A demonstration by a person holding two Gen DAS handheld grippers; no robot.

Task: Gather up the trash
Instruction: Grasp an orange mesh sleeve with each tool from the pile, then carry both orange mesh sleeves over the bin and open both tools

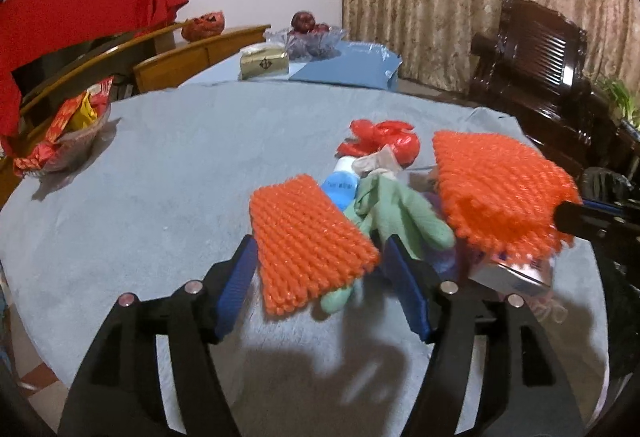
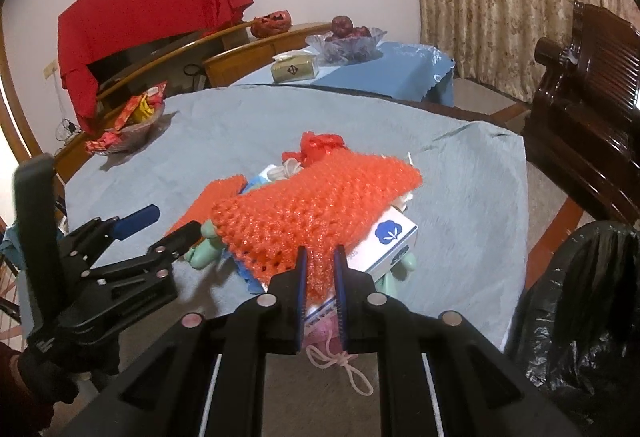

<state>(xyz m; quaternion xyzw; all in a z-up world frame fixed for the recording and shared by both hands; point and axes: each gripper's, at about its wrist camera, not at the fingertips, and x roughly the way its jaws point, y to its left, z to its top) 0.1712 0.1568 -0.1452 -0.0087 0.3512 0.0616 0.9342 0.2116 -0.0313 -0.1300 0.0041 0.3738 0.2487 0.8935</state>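
White carton with a blue cotton-flower logo (image 2: pixel 390 239) lay in the trash pile on the round table under a grey-blue cloth (image 2: pixel 460 173); its small print was unreadable, likewise the blue label on a white bottle (image 1: pixel 342 183). Right gripper (image 2: pixel 321 269) was clamped on the raised orange foam net sleeve (image 2: pixel 312 205). Left gripper (image 1: pixel 320 277) jaws stood apart around a second orange foam net (image 1: pixel 308 241), not pressing it. Glass bowl (image 1: pixel 76 143) held red-yellow snack packets; black bin bag (image 2: pixel 580 301) sat beside the table
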